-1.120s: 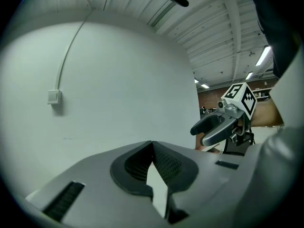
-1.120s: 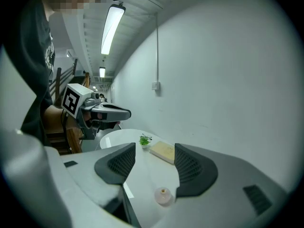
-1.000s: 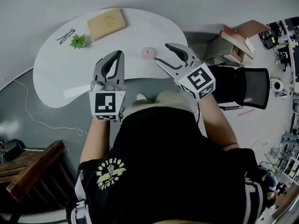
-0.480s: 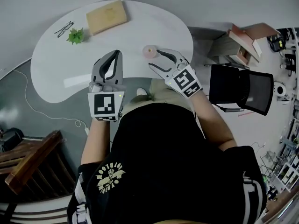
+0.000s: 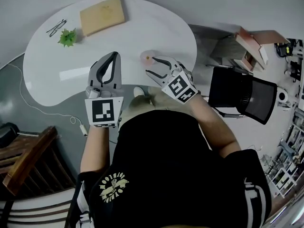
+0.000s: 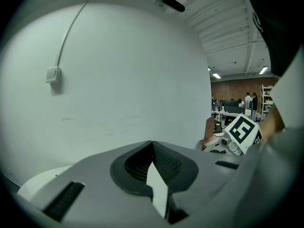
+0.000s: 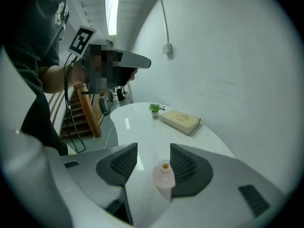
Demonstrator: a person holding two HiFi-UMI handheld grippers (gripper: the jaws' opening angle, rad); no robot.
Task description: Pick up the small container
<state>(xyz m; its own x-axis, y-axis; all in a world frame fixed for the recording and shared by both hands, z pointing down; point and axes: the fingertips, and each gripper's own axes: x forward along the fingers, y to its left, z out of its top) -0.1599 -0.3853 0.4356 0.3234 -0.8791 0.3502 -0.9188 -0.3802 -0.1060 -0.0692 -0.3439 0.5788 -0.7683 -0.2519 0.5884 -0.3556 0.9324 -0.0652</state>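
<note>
The small container (image 5: 148,57) is a pale pink bottle with an orange top, standing on the white table (image 5: 71,70) near its front edge. In the right gripper view the container (image 7: 164,174) stands between the two jaws, close to the right pad (image 7: 190,167), with a gap to the left pad. My right gripper (image 5: 151,65) is closing around it, and the pads do not press on it. My left gripper (image 5: 115,56) hovers over the table's front edge, shut and empty. The left gripper (image 6: 152,145) faces a bare wall in its own view.
A tan book (image 5: 102,15), a small green plant (image 5: 67,37) and glasses (image 5: 56,27) lie at the table's far side. A black chair (image 5: 242,94) and cardboard boxes (image 5: 247,44) stand to the right. Wooden furniture (image 5: 23,156) and a cable (image 5: 28,109) are at the left.
My right gripper has moved left along the table edge until the container sits between its jaws, which have narrowed a little. The left gripper has stayed shut in place.
</note>
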